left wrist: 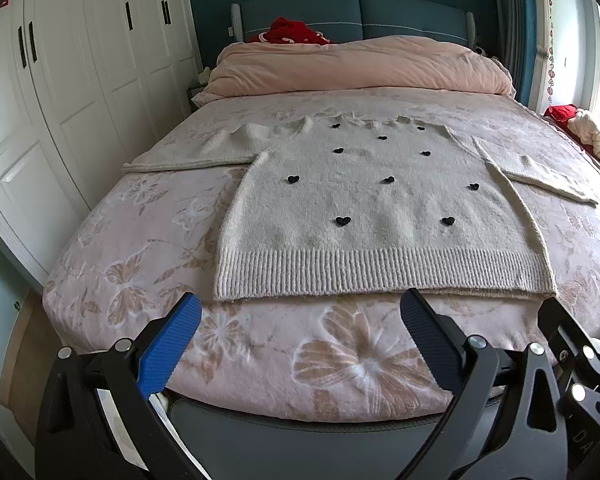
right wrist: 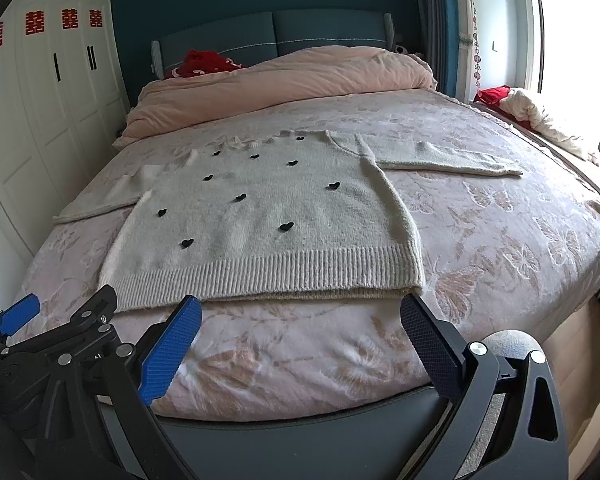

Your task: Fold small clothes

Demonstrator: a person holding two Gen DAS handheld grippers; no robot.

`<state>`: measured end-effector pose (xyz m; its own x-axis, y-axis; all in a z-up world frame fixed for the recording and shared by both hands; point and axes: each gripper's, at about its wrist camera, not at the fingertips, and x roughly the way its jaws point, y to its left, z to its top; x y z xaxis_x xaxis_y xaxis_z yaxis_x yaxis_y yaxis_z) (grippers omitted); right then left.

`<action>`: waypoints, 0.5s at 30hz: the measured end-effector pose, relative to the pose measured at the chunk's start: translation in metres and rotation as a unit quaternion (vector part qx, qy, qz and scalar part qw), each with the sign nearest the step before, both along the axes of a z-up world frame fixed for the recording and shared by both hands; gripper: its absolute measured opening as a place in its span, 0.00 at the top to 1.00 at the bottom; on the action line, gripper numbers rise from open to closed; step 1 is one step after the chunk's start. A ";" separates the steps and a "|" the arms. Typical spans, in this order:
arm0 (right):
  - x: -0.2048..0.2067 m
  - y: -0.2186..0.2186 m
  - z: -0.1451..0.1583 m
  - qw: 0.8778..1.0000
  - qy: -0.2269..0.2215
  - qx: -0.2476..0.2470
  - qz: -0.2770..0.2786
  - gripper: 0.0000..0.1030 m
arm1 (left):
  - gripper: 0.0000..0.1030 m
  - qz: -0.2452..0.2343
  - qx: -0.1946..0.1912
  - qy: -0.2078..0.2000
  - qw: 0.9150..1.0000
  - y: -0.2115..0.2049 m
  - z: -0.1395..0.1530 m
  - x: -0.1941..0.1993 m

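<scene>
A cream knit sweater (left wrist: 380,208) with small black hearts lies flat on the bed, ribbed hem nearest me, both sleeves spread sideways. It also shows in the right wrist view (right wrist: 268,224). My left gripper (left wrist: 300,320) is open and empty, just short of the hem. My right gripper (right wrist: 300,320) is open and empty, just short of the hem's right half. The right gripper's frame shows at the left view's right edge (left wrist: 580,352). The left gripper shows at the right view's lower left (right wrist: 56,320).
The bed has a pink floral cover (left wrist: 140,240). A rolled pink duvet (left wrist: 360,64) and red cloth (left wrist: 296,32) lie at the headboard. White wardrobes (left wrist: 60,100) stand left. A window ledge with bundled cloth (right wrist: 540,120) is right. The dark footboard (right wrist: 300,440) is below my grippers.
</scene>
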<state>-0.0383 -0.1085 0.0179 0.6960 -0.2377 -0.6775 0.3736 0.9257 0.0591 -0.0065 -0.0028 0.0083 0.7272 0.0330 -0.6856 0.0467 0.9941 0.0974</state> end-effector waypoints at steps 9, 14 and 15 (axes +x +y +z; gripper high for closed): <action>0.000 -0.001 0.000 1.000 0.000 0.000 0.000 0.05 | 0.06 0.000 0.001 0.001 1.000 0.000 0.000 0.001; 0.000 -0.001 0.000 1.000 0.001 0.000 -0.001 0.05 | 0.06 0.000 0.001 0.002 1.000 0.000 0.000 0.001; 0.000 -0.001 0.000 1.000 0.001 0.000 -0.001 0.05 | 0.06 0.000 0.000 0.002 1.000 0.000 0.000 0.001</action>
<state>-0.0384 -0.1097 0.0183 0.6943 -0.2390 -0.6788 0.3760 0.9248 0.0590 -0.0058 -0.0024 0.0081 0.7246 0.0342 -0.6883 0.0462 0.9941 0.0981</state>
